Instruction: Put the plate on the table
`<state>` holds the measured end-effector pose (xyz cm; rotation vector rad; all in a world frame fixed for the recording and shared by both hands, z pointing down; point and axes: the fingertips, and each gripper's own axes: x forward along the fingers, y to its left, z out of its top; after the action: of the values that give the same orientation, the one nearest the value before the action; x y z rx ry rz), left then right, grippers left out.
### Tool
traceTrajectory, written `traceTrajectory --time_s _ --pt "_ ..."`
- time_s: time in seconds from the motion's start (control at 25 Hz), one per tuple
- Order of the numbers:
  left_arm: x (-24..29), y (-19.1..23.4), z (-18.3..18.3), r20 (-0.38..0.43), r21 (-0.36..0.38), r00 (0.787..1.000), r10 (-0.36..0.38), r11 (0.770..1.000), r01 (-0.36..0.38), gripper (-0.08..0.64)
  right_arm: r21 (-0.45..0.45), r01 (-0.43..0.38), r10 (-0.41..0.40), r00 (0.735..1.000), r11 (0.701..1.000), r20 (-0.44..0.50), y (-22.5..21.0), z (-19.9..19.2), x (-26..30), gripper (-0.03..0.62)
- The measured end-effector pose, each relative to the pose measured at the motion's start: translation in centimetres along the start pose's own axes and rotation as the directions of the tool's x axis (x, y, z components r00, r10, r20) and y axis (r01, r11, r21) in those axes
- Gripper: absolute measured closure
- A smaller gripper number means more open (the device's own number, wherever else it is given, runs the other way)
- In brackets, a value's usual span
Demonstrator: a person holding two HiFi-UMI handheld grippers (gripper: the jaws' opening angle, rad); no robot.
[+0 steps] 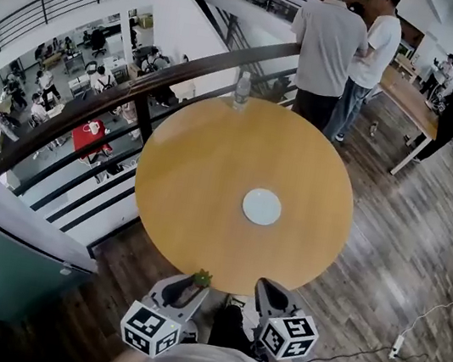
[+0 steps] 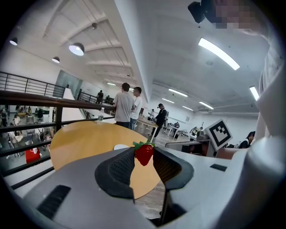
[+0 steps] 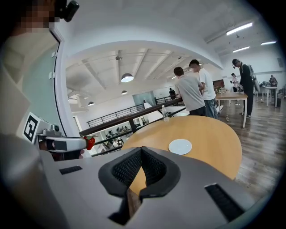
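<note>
Plate (image 1: 262,207) sits flat on the round wooden table (image 1: 206,147), a bit right of the middle. It's well ahead of both grippers and touches neither. Both are held back at the near edge of the table.

From the left gripper view you only get a sliver of plate, the rest is blocked by the jaw and the fruit. The hands holding the grippers are mostly tucked under the marker cubes, so can't say much there.

Left gripper (image 1: 195,283) has its jaws clamped on a small strawberry (image 2: 144,153), pinched right at the tips with the green top up. Right gripper (image 3: 141,150) is closed, tips together, with nothing in it. A water bottle (image 1: 242,90) stands at the far rim.
</note>
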<state>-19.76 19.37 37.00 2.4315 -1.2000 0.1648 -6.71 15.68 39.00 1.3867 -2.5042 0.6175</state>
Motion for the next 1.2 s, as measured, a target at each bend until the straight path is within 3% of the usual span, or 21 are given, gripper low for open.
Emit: traceTrajectory --time_s 0.28,0.76,1.2 --pt "6.2 2.2 1.8 -0.02 -0.011 1.0 0.022 1.0 -0.022 0.416 -0.059 0.007 -0.008 1.0 0.998 -0.009 -5.3 2.1 1.7 0.568" --pt "20.3 3.3 6.0 -0.052 -0.016 0.997 0.061 0.998 -0.062 0.416 -0.044 -0.019 0.017 0.999 0.999 -0.039 -18.1 6.9 6.1 0.568" --pt "26.3 4.6 6.5 -0.113 -0.023 0.985 0.126 0.991 -0.13 0.416 -0.02 -0.064 0.063 0.996 0.998 -0.07 -23.9 8.1 9.7 0.568"
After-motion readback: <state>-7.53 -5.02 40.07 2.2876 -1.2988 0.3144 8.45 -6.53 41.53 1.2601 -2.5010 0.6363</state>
